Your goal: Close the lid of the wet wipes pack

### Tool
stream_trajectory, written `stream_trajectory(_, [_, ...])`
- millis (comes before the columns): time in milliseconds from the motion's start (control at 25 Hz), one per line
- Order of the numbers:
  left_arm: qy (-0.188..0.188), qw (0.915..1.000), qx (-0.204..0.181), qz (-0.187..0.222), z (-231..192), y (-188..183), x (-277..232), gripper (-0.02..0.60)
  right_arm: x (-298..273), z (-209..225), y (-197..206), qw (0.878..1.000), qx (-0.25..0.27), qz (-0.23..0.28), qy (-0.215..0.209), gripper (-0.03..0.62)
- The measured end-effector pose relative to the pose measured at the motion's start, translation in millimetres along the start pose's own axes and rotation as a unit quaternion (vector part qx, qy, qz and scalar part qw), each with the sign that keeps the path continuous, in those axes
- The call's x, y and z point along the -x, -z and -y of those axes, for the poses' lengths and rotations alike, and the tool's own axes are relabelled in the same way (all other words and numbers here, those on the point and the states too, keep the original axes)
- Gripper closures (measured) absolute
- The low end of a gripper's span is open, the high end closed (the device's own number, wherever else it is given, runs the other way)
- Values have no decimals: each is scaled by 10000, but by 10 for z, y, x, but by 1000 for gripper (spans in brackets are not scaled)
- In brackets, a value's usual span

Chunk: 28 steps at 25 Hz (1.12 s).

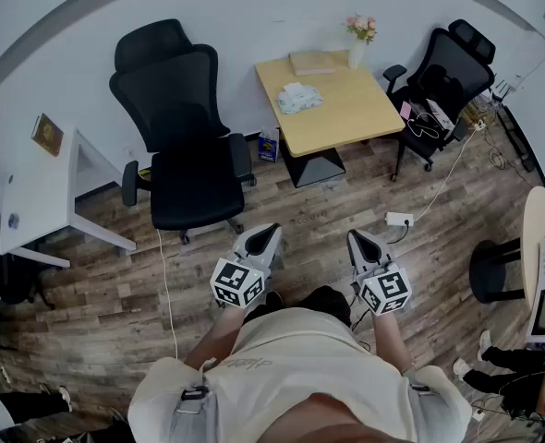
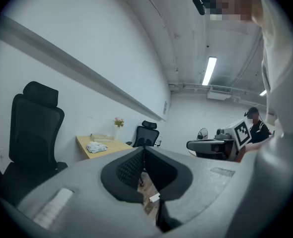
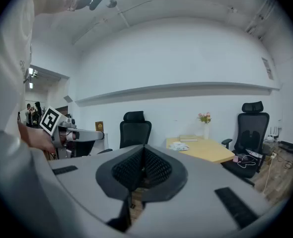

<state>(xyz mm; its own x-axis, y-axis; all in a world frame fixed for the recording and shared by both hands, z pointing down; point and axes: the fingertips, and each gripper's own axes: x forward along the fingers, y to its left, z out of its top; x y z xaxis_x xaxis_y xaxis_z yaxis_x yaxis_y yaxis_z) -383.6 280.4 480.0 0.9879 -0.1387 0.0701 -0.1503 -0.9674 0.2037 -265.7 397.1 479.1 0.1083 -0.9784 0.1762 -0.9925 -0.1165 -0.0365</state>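
Observation:
The wet wipes pack (image 1: 298,97) lies on a small wooden table (image 1: 346,118) across the room, pale and crumpled-looking; whether its lid stands open is too small to tell. It also shows in the left gripper view as the pack (image 2: 97,147) and in the right gripper view as the pack (image 3: 179,146). My left gripper (image 1: 271,233) and right gripper (image 1: 357,238) are held close to the person's body over the wooden floor, far from the table. Both point toward it. The left gripper (image 2: 143,150) and right gripper (image 3: 143,148) have their ribbed pads pressed together, with nothing between them.
A vase of flowers (image 1: 360,35) and a flat book (image 1: 311,62) share the table. A black office chair (image 1: 185,127) stands left of it, another chair (image 1: 443,81) to its right. A white desk (image 1: 37,192) is at left, a power strip (image 1: 399,219) on the floor.

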Motion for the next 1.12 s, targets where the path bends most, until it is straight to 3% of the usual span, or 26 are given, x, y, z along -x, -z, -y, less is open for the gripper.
stream_trajectory(400, [300, 9994, 31, -188, 205, 106, -191, 563, 226, 135, 62, 9995, -219, -50, 211, 592])
stream_trajectory(560, [557, 9977, 104, -369, 268, 255, -340, 563, 291, 151, 70, 9992, -58, -122, 387, 591])
stream_trajectory(840, [801, 9944, 544, -423, 375, 344, -829, 563, 389, 409, 383, 9968, -243, -601, 477, 591])
stream_trajectory(1000, [906, 9945, 330, -416, 500, 208, -1210, 563, 267, 852, 297, 9972, -465, -402, 421, 591])
stream_trajectory(1120, [690, 9965, -19, -461, 273, -11, -1343, 563, -33, 1028, 126, 9984, -486, -67, 280, 591])
